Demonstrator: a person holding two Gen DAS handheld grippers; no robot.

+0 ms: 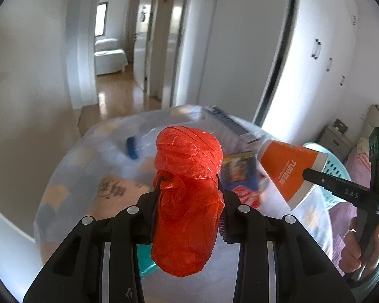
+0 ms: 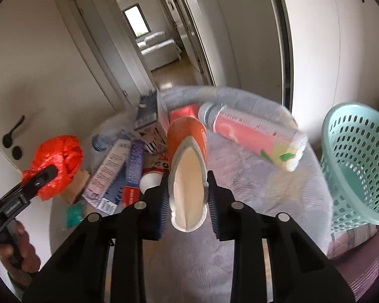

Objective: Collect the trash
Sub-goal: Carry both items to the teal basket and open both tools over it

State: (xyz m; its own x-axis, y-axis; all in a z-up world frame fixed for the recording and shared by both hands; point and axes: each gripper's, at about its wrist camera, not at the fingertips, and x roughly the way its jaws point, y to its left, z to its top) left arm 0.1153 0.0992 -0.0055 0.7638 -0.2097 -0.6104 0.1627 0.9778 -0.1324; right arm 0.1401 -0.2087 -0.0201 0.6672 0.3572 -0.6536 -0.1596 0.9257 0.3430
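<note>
My left gripper (image 1: pixel 188 184) is shut on a crumpled red plastic bag (image 1: pixel 187 197) and holds it above the covered table; the bag also shows in the right wrist view (image 2: pixel 56 162). My right gripper (image 2: pixel 188 176) is shut on a squashed orange paper cup (image 2: pixel 188 156), held above the table; the cup also shows at the right of the left wrist view (image 1: pixel 289 169). The teal perforated basket (image 2: pixel 356 161) stands at the table's right edge, to the right of both grippers.
On the table's pale cloth (image 2: pixel 252 189) lie a pink tube (image 2: pixel 252 136), a dark carton (image 2: pixel 149 116), toothpaste boxes (image 2: pixel 113 174), a plastic bottle (image 2: pixel 101 139) and other wrappers. A white door (image 2: pixel 20 101) is at the left, wardrobes (image 1: pixel 328 50) at the right, a hallway behind.
</note>
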